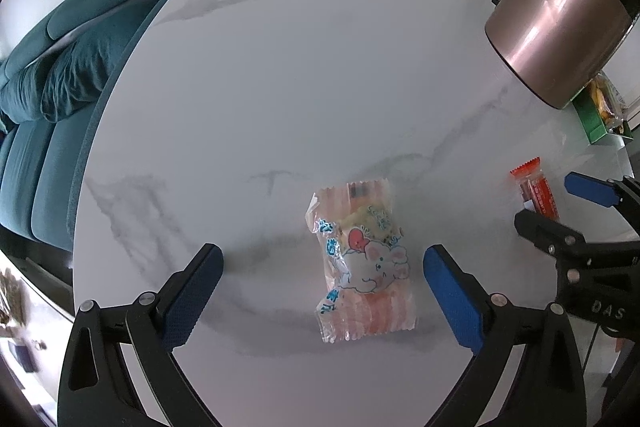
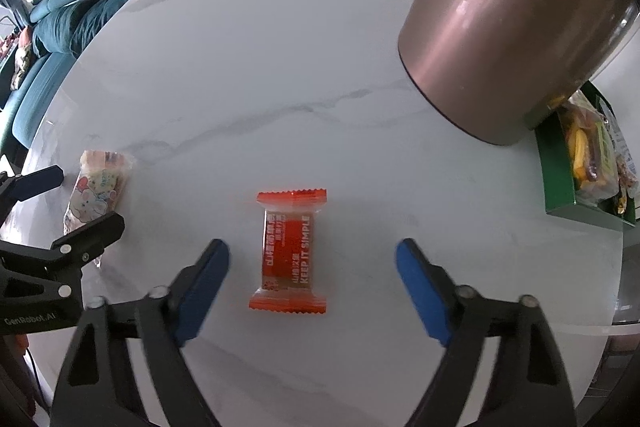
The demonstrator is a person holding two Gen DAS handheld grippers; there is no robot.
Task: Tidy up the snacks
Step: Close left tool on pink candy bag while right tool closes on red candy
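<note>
Left gripper (image 1: 322, 269): spread, straddling crinkly pink cartoon packet (image 1: 362, 259).
Right gripper (image 2: 312, 261): spread around glossy orange rectangular packet (image 2: 290, 253).
Table (image 1: 280, 67): smooth marble.

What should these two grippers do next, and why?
Probably lower and close: the left gripper is open around the pink rabbit snack, the right gripper open around the orange snack bar, both lying loose on the table.

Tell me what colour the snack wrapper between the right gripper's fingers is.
Orange-red with white lettering: the snack wrapper shows best in the right wrist view.
</note>
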